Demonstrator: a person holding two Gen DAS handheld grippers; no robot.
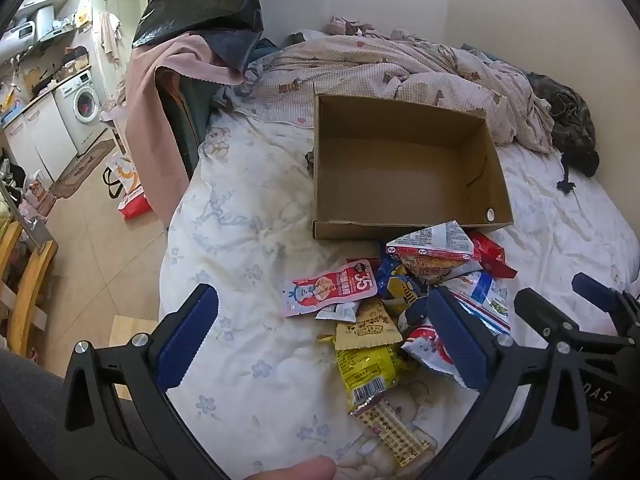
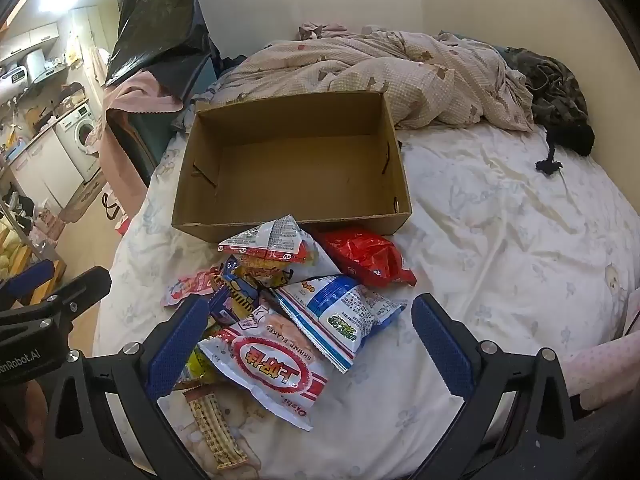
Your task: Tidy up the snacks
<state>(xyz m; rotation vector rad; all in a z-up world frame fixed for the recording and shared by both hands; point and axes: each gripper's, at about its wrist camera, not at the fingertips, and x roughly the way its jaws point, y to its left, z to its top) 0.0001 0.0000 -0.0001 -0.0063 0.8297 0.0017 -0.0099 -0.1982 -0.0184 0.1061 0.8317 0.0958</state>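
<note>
An empty brown cardboard box [image 1: 404,168] sits on the bed; it also shows in the right wrist view [image 2: 296,168]. A pile of snack packets lies just in front of it: a pink-red pouch [image 1: 330,292], a yellow packet [image 1: 366,368], a triangular white packet [image 2: 276,242], a red bag [image 2: 366,256], a blue-white bag [image 2: 340,316] and a shrimp flakes bag [image 2: 272,364]. My left gripper [image 1: 320,344] is open and empty above the pile's near left side. My right gripper [image 2: 308,348] is open and empty over the shrimp flakes bag.
The white patterned bedsheet [image 2: 500,240] covers the bed. A rumpled checked duvet [image 1: 400,68] and dark clothing [image 1: 568,120] lie behind the box. The bed's left edge drops to a tiled floor [image 1: 100,248] with bags. A draped chair [image 1: 168,92] stands at the bedside.
</note>
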